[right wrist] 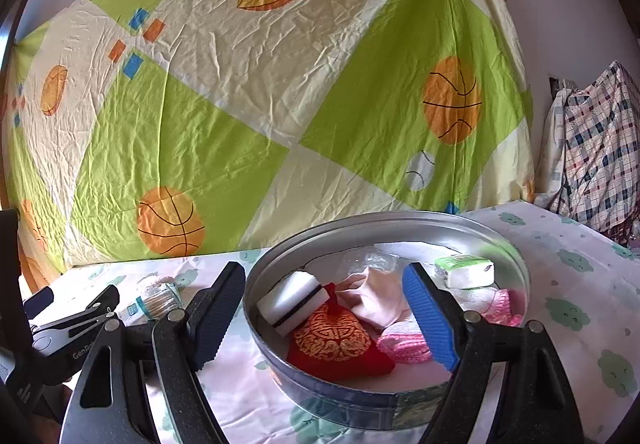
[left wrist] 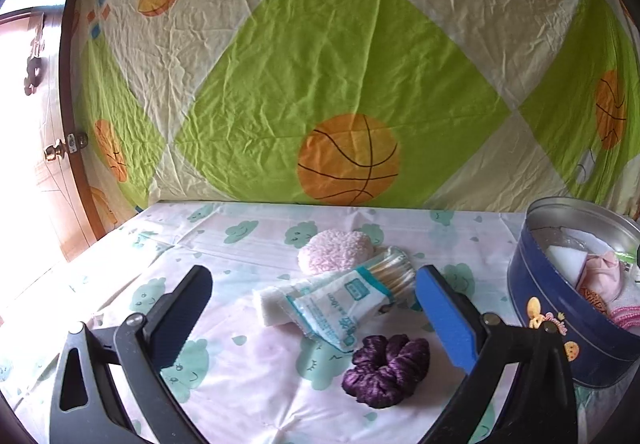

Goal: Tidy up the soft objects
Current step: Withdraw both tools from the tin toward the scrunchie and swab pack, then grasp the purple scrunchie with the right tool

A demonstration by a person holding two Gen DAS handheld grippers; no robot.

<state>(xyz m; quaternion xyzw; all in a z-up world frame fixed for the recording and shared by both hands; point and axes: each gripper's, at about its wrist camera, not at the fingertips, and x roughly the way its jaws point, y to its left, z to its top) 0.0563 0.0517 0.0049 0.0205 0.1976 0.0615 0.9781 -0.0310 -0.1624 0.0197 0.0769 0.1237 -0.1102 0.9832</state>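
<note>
My left gripper (left wrist: 316,308) is open and empty, low over the cloud-print sheet. Between and beyond its fingers lie a cotton swab packet (left wrist: 360,292), a white pad (left wrist: 270,304) and a pink fluffy puff (left wrist: 336,256). A purple scrunchie (left wrist: 386,370) sits nearer, by the blue pad. The round blue tin (left wrist: 560,308) stands to the right. My right gripper (right wrist: 324,318) is open and empty at the tin's (right wrist: 384,222) near rim. Inside are a white sponge (right wrist: 290,302), a red pouch (right wrist: 340,344), pink cloth (right wrist: 376,296), pink knitwear (right wrist: 404,344) and a tissue pack (right wrist: 464,270).
A basketball-print sheet (left wrist: 320,64) hangs upright right behind the surface. A wooden door with a brass knob (left wrist: 60,148) is at the far left. Plaid fabric (right wrist: 592,148) is piled at the back right. The left gripper's body (right wrist: 72,324) shows beside the right one.
</note>
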